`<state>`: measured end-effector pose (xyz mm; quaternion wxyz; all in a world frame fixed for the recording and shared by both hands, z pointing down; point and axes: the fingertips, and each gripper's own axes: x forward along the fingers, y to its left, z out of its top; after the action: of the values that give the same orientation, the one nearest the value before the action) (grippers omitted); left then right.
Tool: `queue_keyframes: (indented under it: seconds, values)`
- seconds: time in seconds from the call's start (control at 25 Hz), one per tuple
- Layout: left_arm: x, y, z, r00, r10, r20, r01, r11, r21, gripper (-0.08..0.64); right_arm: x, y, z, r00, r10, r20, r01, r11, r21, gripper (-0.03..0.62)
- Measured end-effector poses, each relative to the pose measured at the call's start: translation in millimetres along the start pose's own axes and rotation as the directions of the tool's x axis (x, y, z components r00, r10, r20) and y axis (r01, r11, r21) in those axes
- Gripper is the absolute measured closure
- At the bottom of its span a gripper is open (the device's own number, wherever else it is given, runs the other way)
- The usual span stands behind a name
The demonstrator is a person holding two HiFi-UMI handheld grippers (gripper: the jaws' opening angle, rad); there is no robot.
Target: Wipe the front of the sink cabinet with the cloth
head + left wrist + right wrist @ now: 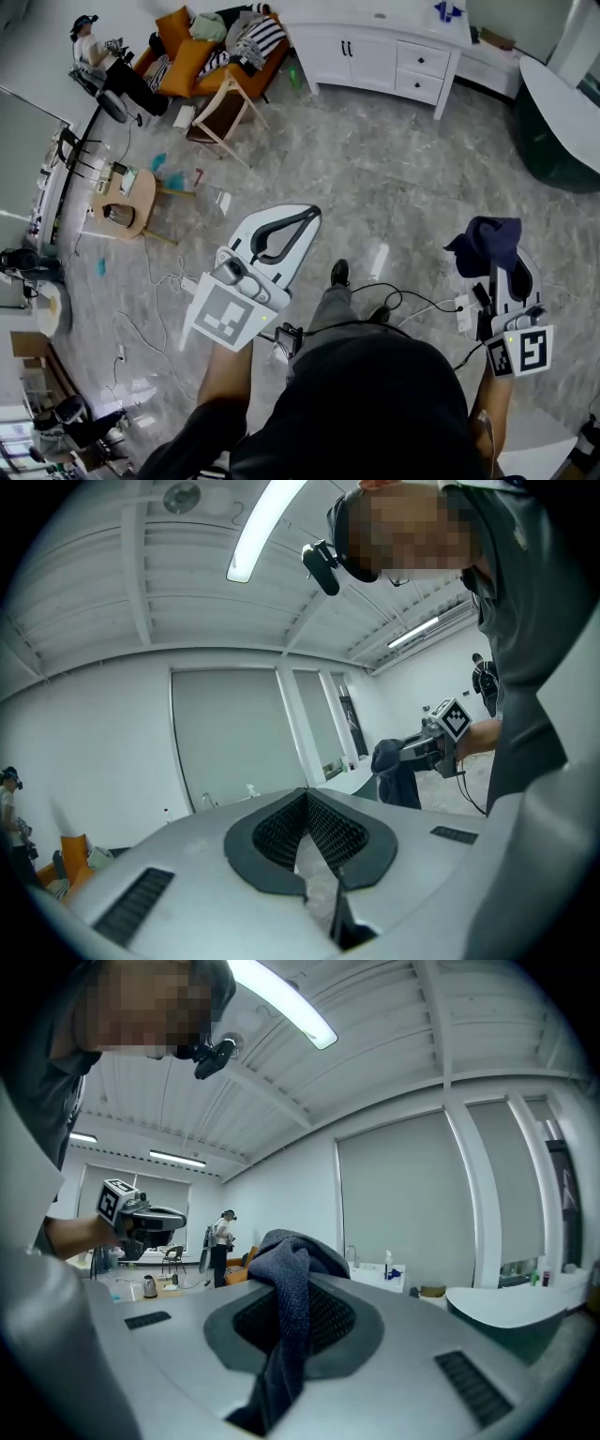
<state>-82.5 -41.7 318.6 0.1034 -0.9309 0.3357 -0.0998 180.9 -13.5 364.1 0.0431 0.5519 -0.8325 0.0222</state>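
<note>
Dark blue cloth (289, 1312) hangs clamped in the jaws of the right gripper (503, 262), its length running along them. The left gripper (307, 795) has its jaws together, empty. Grey marbled floor (394, 173) lies below, and the white sink cabinet (375, 58) stands well apart.

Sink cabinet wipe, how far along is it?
Done: the dark blue knitted cloth is picked up. In hand: the right gripper clamps it; the left gripper is shut, empty. Left: reaching the white cabinet across the grey floor and wiping its front.

Matt, coarse-knit cloth (284, 1316); glossy marbled floor (394, 178); smooth white cabinet (370, 56) with a slight sheen
</note>
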Motion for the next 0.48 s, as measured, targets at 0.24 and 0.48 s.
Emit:
queue_keyframes:
  seconds: [0.24, 0.48]
  values:
    - [14.0, -14.0, 4.3, 0.999, -0.010, 0.044, 0.012, 0.999, -0.037, 0.557, 2.0, 6.0, 6.5, 0.999, -0.001, 0.040, 0.001, 1.000, -0.001, 0.566]
    - [38.6, -28.6, 11.6, 0.987, -0.053, 0.154, 0.083, 0.976, -0.200, 0.557, 1.2, 7.1, 17.6, 0.997, -0.023, 0.068, 0.024, 1.000, -0.014, 0.566]
